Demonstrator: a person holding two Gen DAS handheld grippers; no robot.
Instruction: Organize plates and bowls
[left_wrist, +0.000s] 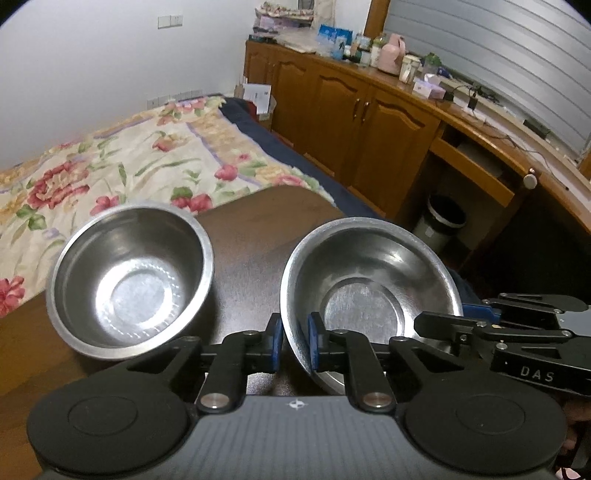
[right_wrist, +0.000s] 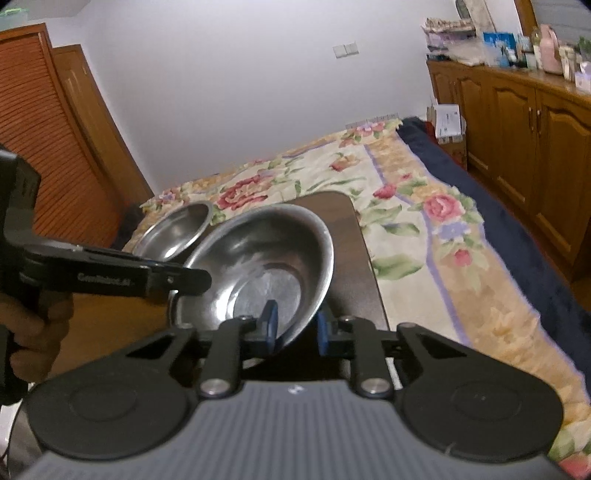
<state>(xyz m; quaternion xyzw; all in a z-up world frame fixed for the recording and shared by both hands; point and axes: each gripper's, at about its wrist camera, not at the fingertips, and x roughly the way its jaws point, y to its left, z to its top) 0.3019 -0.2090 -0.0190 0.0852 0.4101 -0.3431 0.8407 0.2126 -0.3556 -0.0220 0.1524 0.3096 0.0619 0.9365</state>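
The left gripper (left_wrist: 294, 341) pinches the near rim of the wide steel bowl (left_wrist: 373, 295), tilted above the dark table (left_wrist: 255, 229); the right gripper (right_wrist: 294, 329) clamps its opposite rim. The smaller, deeper steel bowl (left_wrist: 131, 278) sits beside it, both empty

Your left gripper (left_wrist: 295, 341) reaches forward with its blue-padded fingers (left_wrist: 275, 341) closed on the near-left rim of a steel bowl (left_wrist: 369, 291), one inside, one outside. Your right gripper (right_wrist: 295, 330) comes in from the opposite side, its fingers (right_wrist: 269, 321) straddling the same rim. Your left hand (right_wrist: 33, 328) wraps the left gripper's handle.
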